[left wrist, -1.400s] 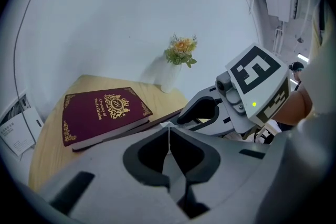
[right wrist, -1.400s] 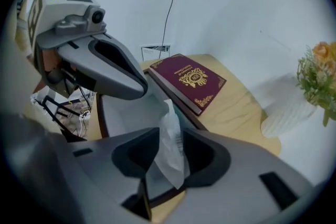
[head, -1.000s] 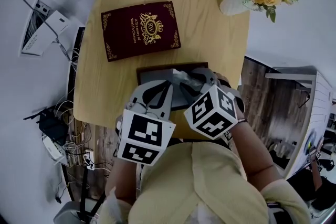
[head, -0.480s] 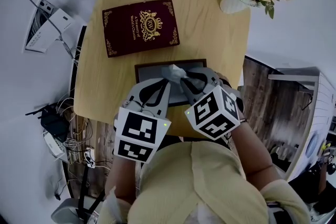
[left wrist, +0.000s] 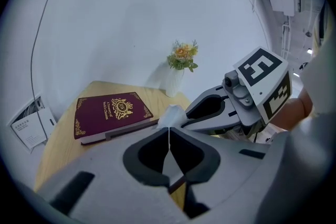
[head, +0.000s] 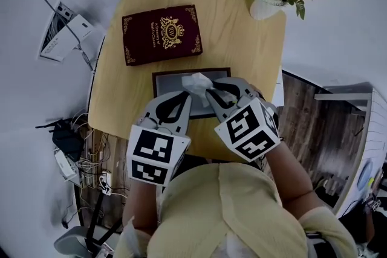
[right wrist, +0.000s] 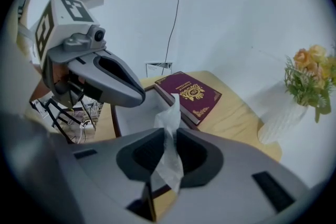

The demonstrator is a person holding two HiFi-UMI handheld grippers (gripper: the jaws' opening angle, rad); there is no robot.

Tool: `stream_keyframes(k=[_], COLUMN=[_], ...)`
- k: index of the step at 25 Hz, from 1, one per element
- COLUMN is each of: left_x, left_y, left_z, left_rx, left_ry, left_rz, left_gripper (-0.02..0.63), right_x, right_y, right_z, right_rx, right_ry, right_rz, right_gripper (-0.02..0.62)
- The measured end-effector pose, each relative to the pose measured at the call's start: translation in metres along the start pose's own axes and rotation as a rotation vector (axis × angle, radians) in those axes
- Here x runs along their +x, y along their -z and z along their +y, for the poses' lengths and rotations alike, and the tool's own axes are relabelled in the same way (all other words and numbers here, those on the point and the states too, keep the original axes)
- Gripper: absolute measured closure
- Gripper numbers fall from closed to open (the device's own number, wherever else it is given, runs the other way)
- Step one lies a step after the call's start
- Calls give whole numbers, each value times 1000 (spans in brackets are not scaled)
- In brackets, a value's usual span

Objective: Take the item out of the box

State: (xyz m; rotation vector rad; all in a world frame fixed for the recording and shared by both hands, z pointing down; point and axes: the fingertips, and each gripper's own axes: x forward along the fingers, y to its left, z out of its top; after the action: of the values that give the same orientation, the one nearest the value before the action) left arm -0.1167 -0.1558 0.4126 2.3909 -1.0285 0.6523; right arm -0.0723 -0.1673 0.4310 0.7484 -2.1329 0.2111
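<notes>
Right gripper view: right gripper (right wrist: 168, 136) pinches the tissue (right wrist: 169, 112), which rises from the box (right wrist: 135, 115) on the table (head: 242, 39), long axis upright, free tip upward. Left gripper (left wrist: 169, 136) is pressed together, empty.

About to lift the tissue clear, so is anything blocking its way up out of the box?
Nothing visible. The right gripper pinches the tissue over the open box; the left gripper sits beside it, shut and empty.
</notes>
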Motion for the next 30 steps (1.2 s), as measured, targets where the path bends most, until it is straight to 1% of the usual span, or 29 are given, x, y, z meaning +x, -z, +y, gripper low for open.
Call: stream_keyframes(k=[7, 13, 22, 26, 30], left_x=[-2, -4, -12, -13, -14], left_y=[-4, -12, -17, -18, -19], left_z=[-18, -25, -35, -40, -49], left_rx=[2, 14, 2, -6, -7], left_ry=[-38, -104, -188, -208, -212], left_rz=[-15, -48, -89, -105, -114], left_gripper=[581, 581, 581, 581, 581], right_x=[-21, -38, -65, -75, -86], right_y=[0, 7, 11, 14, 19], right_z=[-3, -8, -18, -22, -25], right_rx=[13, 48, 92, 117, 153], right_ry=[9, 14, 34, 43, 54], right_rz=[-71, -122, -210, -244, -279], right_gripper=[515, 515, 517, 517, 517])
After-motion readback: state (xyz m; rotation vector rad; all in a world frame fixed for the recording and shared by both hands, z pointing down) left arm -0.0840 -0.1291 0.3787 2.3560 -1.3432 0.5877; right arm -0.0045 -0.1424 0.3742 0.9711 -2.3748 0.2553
